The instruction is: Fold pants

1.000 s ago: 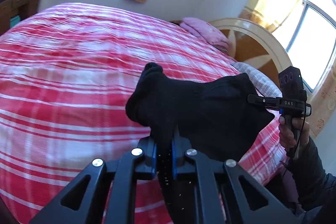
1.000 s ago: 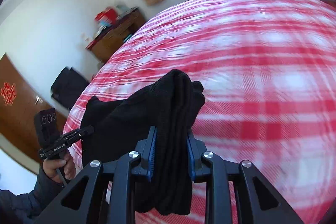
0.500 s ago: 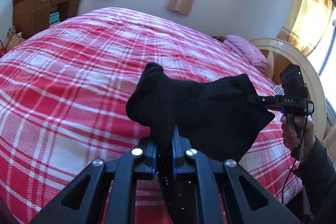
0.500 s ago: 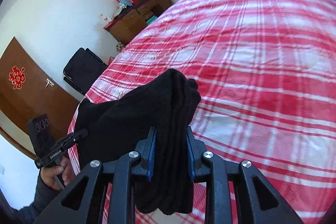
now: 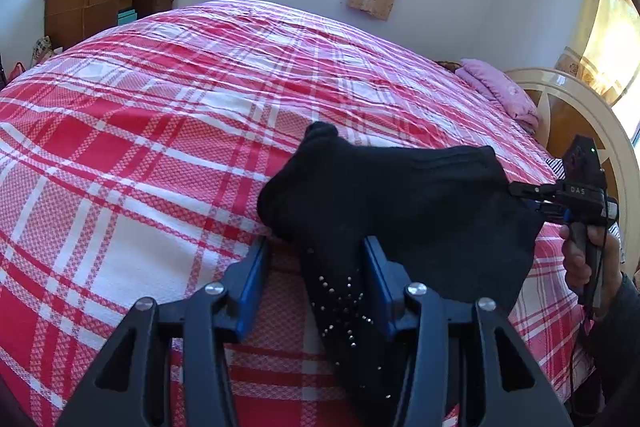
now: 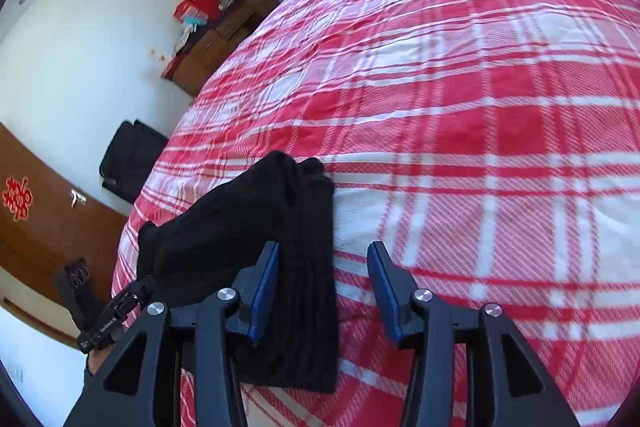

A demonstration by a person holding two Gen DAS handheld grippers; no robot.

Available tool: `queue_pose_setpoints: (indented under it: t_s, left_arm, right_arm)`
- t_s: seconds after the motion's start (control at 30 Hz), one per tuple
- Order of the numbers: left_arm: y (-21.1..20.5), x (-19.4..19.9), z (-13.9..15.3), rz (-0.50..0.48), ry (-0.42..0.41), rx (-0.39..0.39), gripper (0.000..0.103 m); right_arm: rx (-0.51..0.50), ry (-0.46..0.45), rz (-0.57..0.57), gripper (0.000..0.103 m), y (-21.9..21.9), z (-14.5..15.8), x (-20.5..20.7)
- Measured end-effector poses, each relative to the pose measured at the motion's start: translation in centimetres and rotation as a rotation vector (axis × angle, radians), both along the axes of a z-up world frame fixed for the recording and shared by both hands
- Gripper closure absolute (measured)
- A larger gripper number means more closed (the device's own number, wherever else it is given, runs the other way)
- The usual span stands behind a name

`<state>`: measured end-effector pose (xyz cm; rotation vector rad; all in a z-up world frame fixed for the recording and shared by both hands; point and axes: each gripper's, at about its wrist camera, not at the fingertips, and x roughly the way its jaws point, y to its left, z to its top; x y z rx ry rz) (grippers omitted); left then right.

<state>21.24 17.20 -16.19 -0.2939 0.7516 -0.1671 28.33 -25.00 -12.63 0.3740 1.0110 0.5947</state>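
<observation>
The black pants lie as a folded bundle on the red-and-white plaid bed. My left gripper is opening; one end of the pants lies between its jaws, brushing the right pad, with a gap to the left pad. At the bundle's far right corner, a hand holds my right gripper. In the right wrist view my right gripper is opening too. The pants rest against its left pad, clear of the right one. My left gripper shows at the lower left.
The plaid bed stretches wide beyond the pants. A pink pillow and a curved headboard stand at the right. A cluttered wooden desk is by the far wall. A black bag and a brown door stand beside the bed.
Both grippers were shut on the pants' two ends and now stand open. Both hands came down, and the bundle now rests on the bed.
</observation>
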Motion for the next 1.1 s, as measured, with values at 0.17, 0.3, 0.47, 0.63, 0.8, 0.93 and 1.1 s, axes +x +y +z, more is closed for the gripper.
queue_pose_setpoints:
  t_s: [0.17,0.3,0.47,0.63,0.8,0.93,1.1]
  left_arm:
    - [0.3,-0.2,-0.1,0.013,0.000,0.001,0.052]
    - [0.0,-0.5,0.1,0.025,-0.005,0.037,0.048]
    - [0.3,-1.1,0.4,0.043,-0.002,0.055,0.039]
    - [0.2,-2.1,0.9,0.077,-0.004,0.141,0.029]
    - [-0.2,-3.9,1.9,0.078,-0.019,0.212,0.027]
    - [-0.4,-5.0,2.9,0.075,-0.030,0.232,0.027]
    - [-1.2,-7.0,5.0,0.066,-0.087,0.228,0.018]
  right_arm:
    - [-0.067,-0.042,0.021,0.055,0.5,-0.7,-2.0]
    - [-0.029,-0.042,0.002,0.055,-0.2,-1.0,-2.1]
    - [-0.042,-0.068,-0.035,0.054,-0.7,-0.8,-2.6]
    - [-0.093,-0.102,-0.099,0.052,-1.2,0.1,-4.1]
    - [-0.154,-0.124,-0.231,0.052,-2.9,1.5,-6.8]
    - [-0.139,-0.133,-0.267,0.051,-3.5,2.6,-9.1]
    - [-0.202,-0.215,-0.258,0.050,-1.8,5.2,-13.1]
